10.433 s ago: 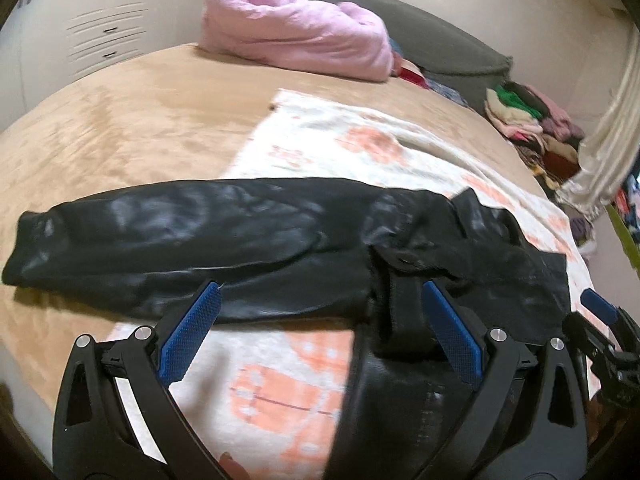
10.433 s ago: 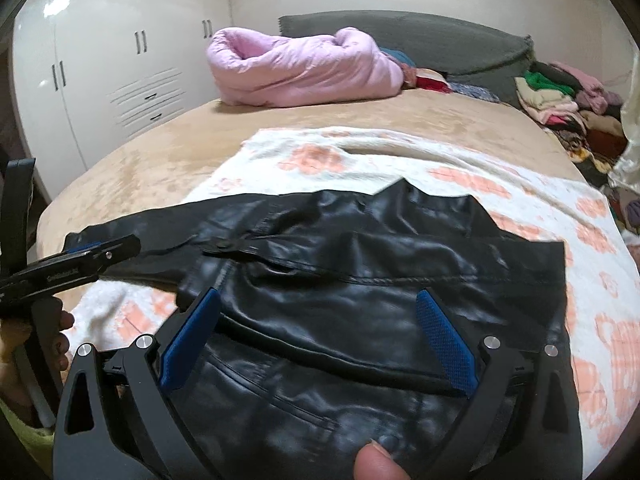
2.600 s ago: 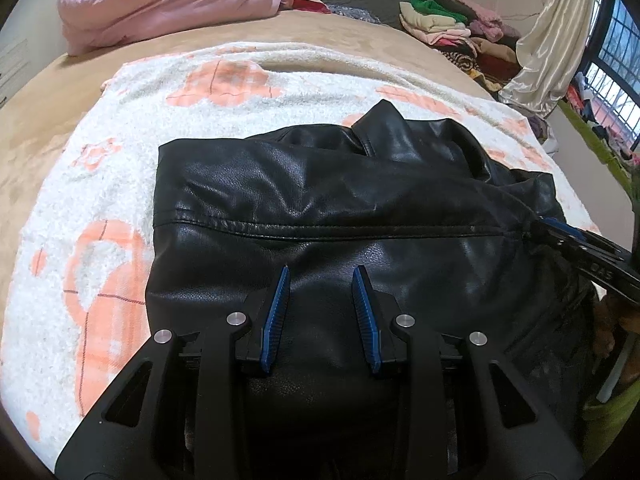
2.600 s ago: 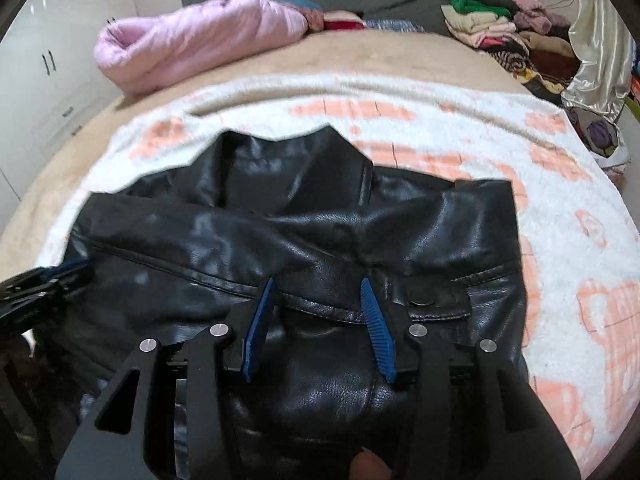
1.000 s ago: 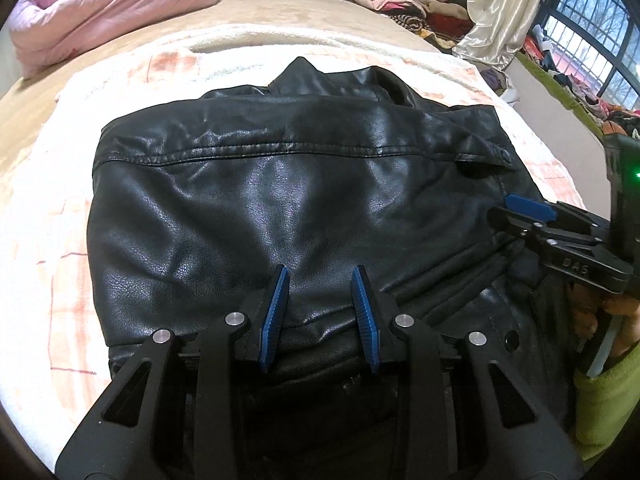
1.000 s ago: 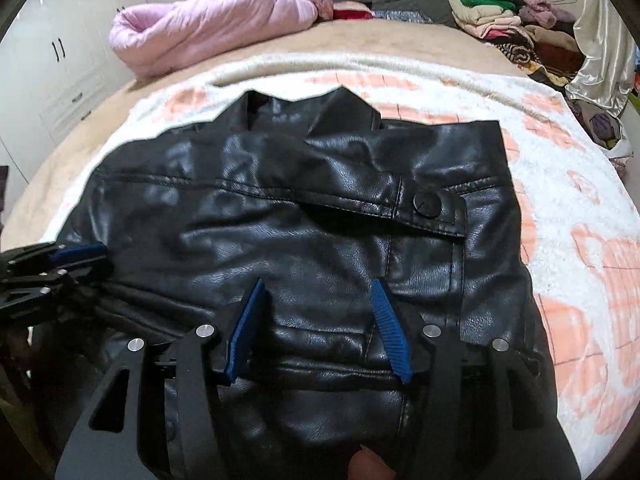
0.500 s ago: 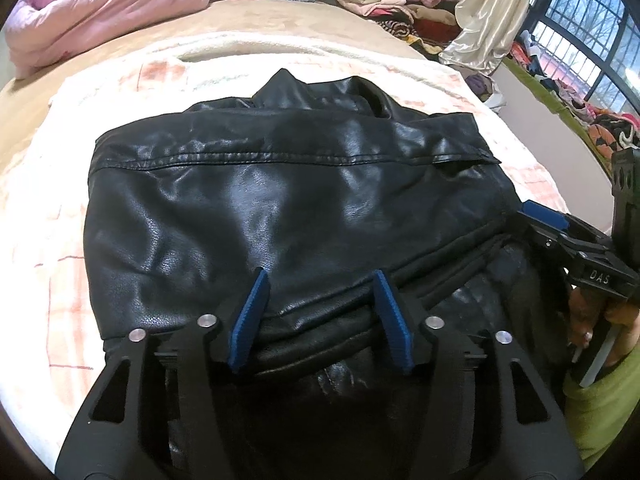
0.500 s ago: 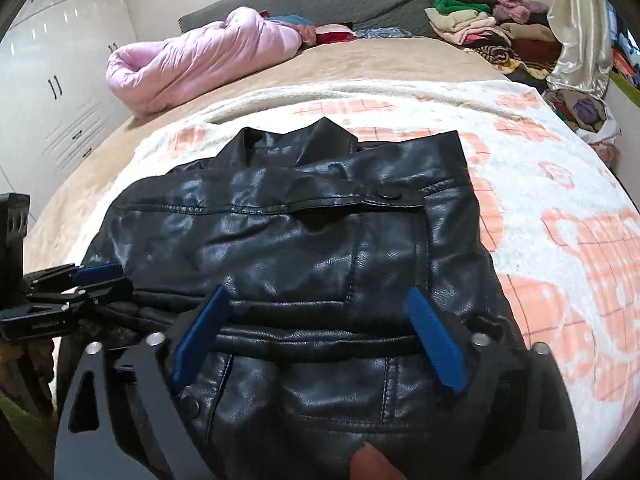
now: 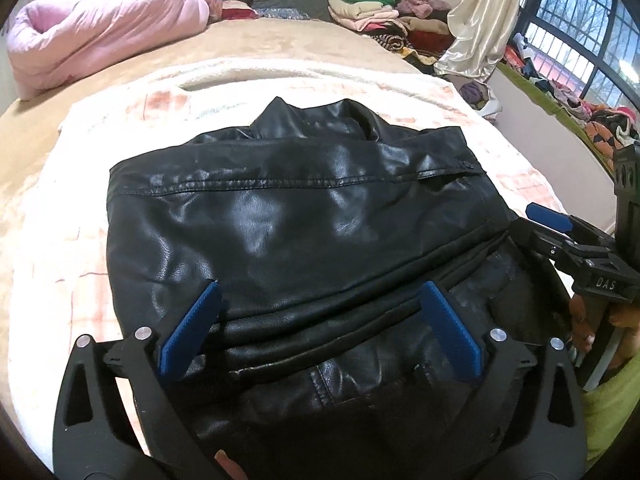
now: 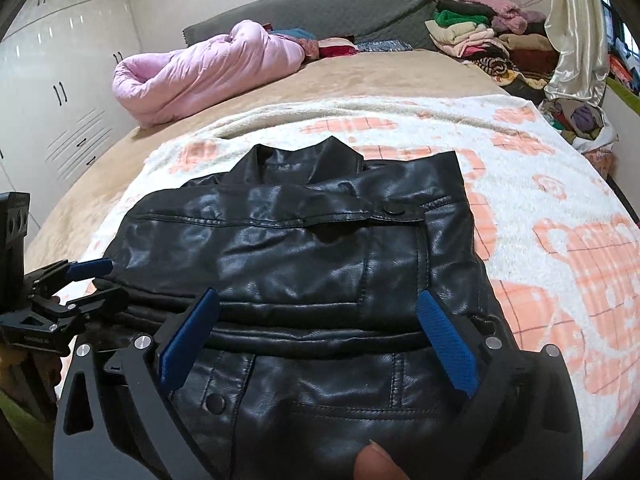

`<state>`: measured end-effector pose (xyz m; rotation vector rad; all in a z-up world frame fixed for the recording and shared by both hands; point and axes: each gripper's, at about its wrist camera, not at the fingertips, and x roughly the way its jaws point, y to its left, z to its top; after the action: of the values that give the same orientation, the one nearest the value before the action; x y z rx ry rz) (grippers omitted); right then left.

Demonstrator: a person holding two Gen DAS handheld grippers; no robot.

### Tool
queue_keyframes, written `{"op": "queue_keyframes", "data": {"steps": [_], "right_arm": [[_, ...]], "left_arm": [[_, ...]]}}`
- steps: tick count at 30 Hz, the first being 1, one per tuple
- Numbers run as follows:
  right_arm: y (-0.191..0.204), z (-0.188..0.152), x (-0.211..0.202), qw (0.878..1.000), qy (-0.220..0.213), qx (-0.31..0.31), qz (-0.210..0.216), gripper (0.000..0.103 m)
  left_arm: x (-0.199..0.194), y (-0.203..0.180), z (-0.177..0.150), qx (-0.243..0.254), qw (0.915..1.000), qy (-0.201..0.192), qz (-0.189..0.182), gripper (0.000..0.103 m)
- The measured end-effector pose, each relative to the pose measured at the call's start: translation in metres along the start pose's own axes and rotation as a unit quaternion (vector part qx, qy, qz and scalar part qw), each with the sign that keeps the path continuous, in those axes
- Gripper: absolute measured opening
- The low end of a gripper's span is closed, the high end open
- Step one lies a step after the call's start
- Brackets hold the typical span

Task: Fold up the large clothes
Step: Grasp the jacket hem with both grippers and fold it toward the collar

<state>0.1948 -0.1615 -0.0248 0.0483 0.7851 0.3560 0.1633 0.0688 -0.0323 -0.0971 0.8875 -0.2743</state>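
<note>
A black leather jacket [image 9: 300, 220] [image 10: 320, 248] lies folded into a compact rectangle on a white and orange blanket [image 9: 60, 240] [image 10: 560, 240], collar at the far side. My left gripper [image 9: 320, 292] hovers over its near left part. Its jaws are opening wide, and the blue pads stand clear of the leather. My right gripper [image 10: 318, 296] hovers over the near right part, jaws also opening, with the folded hem below them and nothing pinched. Each gripper shows in the other's view: the right gripper [image 9: 548, 220] at the jacket's right edge, the left gripper [image 10: 92, 280] at its left edge.
The blanket covers a tan bed [image 10: 360, 76]. A pink duvet [image 9: 100, 32] [image 10: 200, 68] is bundled at the far side before a grey headboard [image 10: 340, 8]. Stacked clothes [image 9: 380, 12] [image 10: 480, 32] and a curtain [image 9: 480, 20] stand far right. White wardrobes [image 10: 60, 80] are on the left.
Both grippers went from nearly closed on the jacket's near fold to wide open, letting go of it, and lifted back a little. The jacket now rests folded over.
</note>
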Motion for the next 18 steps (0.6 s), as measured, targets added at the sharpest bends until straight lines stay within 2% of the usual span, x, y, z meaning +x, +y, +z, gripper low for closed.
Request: {"op": "queue_keyframes", "data": {"steps": [7,14,18], "right_arm": [[0.012,0.002,-0.014,1.000,-0.011,-0.012,0.003,0.099],[0.024,0.005,-0.033,0.999,-0.025,-0.027,0.004,0.099],[0.028,0.007,-0.046,0.999,-0.035,-0.029,0.005,0.099]], "left_arm": [[-0.013,-0.004,0.001,0.006,0.9999,-0.014,0.005,0.094],[-0.026,-0.009,-0.001,0.017,0.9992,-0.024,0.026,0.094],[-0.037,-0.012,-0.002,0.015,0.9991,-0.035,0.018,0.094]]}}
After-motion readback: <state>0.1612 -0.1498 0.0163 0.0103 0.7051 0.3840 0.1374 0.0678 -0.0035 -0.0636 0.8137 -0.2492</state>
